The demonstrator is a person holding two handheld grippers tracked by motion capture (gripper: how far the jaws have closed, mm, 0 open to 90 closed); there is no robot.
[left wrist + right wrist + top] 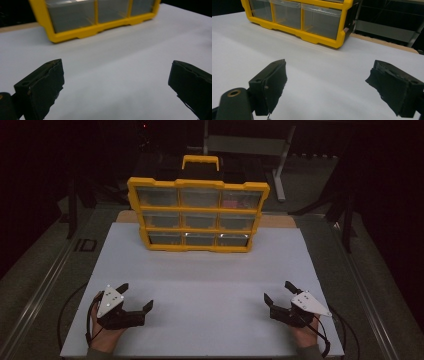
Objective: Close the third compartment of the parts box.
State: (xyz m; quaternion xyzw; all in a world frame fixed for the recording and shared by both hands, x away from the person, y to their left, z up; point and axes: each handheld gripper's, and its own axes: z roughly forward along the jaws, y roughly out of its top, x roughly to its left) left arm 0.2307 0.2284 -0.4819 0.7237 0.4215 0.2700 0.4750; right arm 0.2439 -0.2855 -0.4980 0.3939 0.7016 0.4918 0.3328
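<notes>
Dark surroundings framed a white tabletop [200, 290] where a yellow drawer organizer [198, 215] stood upright at the far edge, all nine clear drawers apparently pushed in. Near the front edge, well apart from it, the left gripper [136, 296] and right gripper [278, 291] rested low with jaws spread wide and empty. By this layout, no drawer work looked under way; reaching and opening remained ahead.

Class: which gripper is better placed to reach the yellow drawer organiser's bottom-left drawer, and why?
Left, probably. The left gripper sits open on that drawer's side; the right gripper, also open, would cross over.
</notes>
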